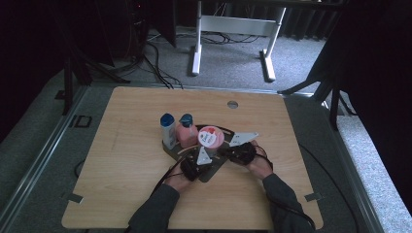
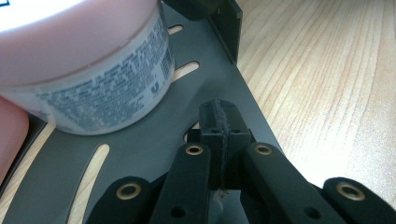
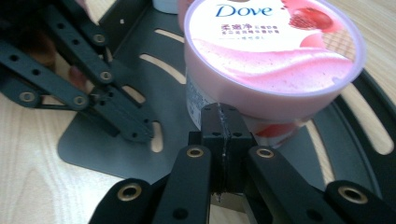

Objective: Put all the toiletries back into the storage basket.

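One pink tub (image 3: 273, 60), lid reading "Dove", on grey tray (image 3: 116, 140)

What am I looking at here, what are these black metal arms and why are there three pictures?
A person sits at a wooden table, holding a hand-operated grasping tool in each hand: the left tool and the right tool. The high view looks down from above. The other two pictures come from cameras riding on each tool, looking along its black jaws. On the table lies a dark slotted tray carrying a pink Dove tub, a pink bottle and a white bottle. Both tools have their jaws pressed together over the tray's edge, apparently pinching it.
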